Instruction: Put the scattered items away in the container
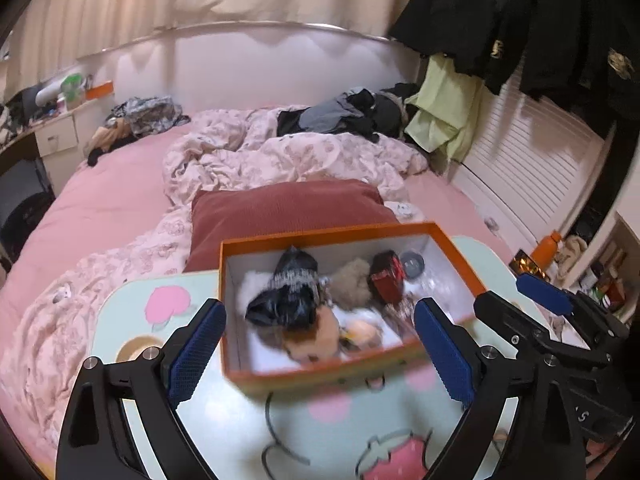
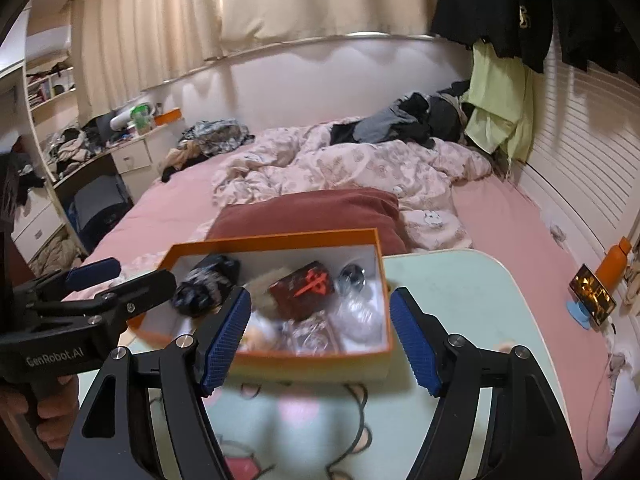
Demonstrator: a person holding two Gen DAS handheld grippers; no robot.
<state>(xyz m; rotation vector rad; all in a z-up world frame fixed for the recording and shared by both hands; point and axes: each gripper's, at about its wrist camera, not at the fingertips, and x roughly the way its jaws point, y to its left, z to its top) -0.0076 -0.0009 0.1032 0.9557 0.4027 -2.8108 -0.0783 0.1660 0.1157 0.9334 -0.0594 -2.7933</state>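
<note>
Both grippers stand apart, gripping nothing: left gripper, lettered "GenRobot.AI", and right gripper. Just ahead of their fingertips sits the orange box, holding a red packet with orange characters.

both grippers' jaws wide apart

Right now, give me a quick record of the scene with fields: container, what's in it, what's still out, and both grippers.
container: orange box, open, on the cartoon-print table
contents: black fuzzy item, red packet, tan fluffy item, clear plastic pieces, others too blurred to name
still out: thin black hairband on the table in front of the box
left gripper: open, holding nothing
right gripper: open, holding nothing
beyond table: red cushion, pink bed
</note>
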